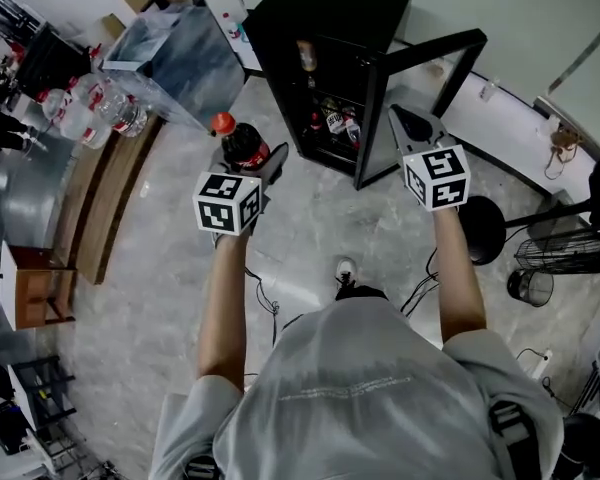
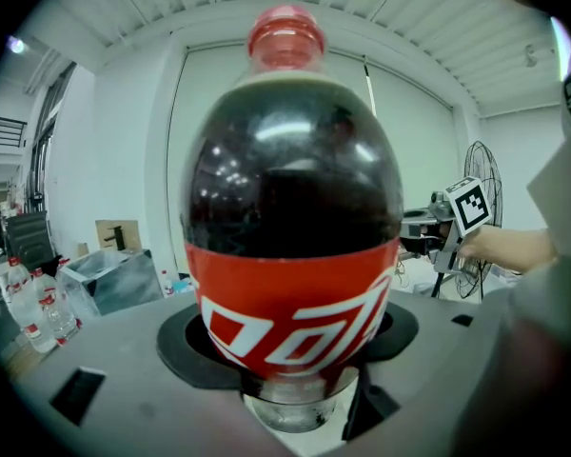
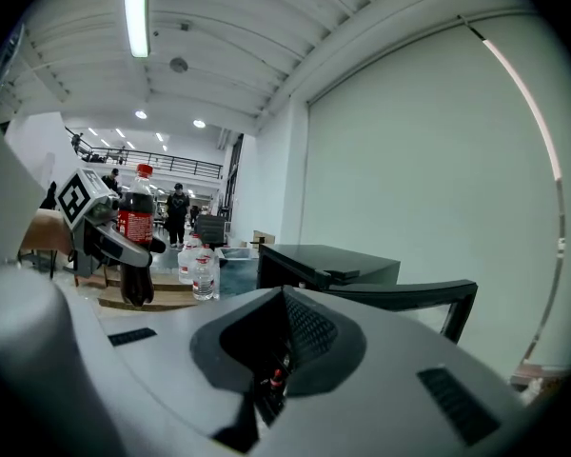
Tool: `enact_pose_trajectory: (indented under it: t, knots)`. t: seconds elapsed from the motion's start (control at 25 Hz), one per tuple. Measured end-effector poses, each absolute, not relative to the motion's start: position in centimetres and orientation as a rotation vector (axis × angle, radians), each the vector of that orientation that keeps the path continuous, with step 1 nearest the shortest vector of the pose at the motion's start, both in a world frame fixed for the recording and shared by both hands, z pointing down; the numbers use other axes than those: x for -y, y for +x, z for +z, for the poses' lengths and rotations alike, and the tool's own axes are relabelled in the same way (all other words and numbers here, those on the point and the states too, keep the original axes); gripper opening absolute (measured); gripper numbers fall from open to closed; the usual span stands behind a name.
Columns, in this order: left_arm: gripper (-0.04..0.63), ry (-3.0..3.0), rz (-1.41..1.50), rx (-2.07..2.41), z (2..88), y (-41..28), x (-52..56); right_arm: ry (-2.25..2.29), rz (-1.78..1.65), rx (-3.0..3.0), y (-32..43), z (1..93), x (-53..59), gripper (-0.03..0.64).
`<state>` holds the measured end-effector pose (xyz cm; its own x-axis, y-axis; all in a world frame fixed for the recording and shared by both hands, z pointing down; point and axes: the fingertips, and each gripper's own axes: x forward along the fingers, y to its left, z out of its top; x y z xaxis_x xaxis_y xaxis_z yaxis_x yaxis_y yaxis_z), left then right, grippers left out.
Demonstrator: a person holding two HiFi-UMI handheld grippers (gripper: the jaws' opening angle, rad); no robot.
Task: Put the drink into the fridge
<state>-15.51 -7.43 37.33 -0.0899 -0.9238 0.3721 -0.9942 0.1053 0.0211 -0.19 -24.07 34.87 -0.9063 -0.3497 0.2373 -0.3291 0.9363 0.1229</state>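
Cola bottle [image 2: 295, 208] close against the left gripper view, red cap up: clamped upright in left tool [image 1: 250, 168], jaws closed on the lower body just under the red label. Position: in the air just left of the front of the black mini fridge [image 1: 330, 18], near its open side, clear of the floor. Fridge door [image 1: 425, 68] swung out to the right of the fridge; several bottles [image 1: 332, 118] on a lower shelf inside. Right tool [image 1: 415, 128] just in front of the fridge door, jaws drawn to a narrow slit, nothing between them.

Handling, by judgement:
- Treat as full or nearly so, with dark liquid up to the shoulder. Hence heavy for its size, and top-heavy above a low grip.
- Expect a smooth, round plastic wall and a slick label film. Some give under pressure and little risk of breakage, but a risk of turning or slipping within the jaws.
- Keep upright and avoid jolts, given the likely carbonated contents.
- Prefer a hold on the straight part of the body at or just under the label, not on the neck taper or the base.
- Hold clamping force steady until the base sits on a fridge shelf.

Elsewhere: water bottles [image 1: 85, 108] on a wooden worktop [image 1: 110, 198] well left of the fridge. Not part of the task.
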Motion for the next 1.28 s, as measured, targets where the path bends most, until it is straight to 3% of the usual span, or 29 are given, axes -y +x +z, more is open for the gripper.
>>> enact_pose_trajectory:
  t: [0.64,1.28]
  knots:
    - [0.308,2.022,0.395,1.91,42.9,-22.0,16.7,0.555,0.008,2.746,-6.2,39.7,27.3,0.0]
    - [0.308,2.397,0.497,1.424,52.9,-25.2,28.3,1.104,0.197,2.558,-8.7,45.1,31.0,0.0]
